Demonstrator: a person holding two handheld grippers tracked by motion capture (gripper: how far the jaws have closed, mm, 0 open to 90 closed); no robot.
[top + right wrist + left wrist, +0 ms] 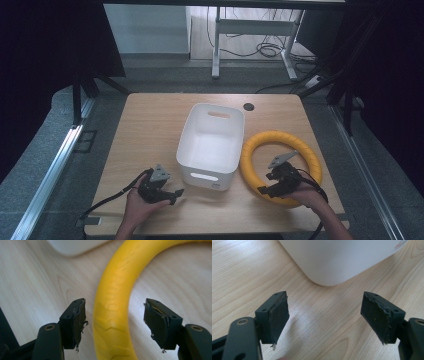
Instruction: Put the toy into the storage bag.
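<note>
High view: fixed above the person's side, facing forward and down; takes in the whole desk [150, 120], floor and a frame beyond.

Left gripper view: rides the left hand-held gripper [324, 315], low and close to the desk top, looking along its jaws at a rounded corner of the white bin [342, 257]. Shares that bin [210, 145] with the high view.

Right gripper view: rides the right hand-held gripper [115, 320], equally close, looking down along the yellow ring [112, 302]; bin edge at top. Shares the ring [310, 150] with the high view.
</note>
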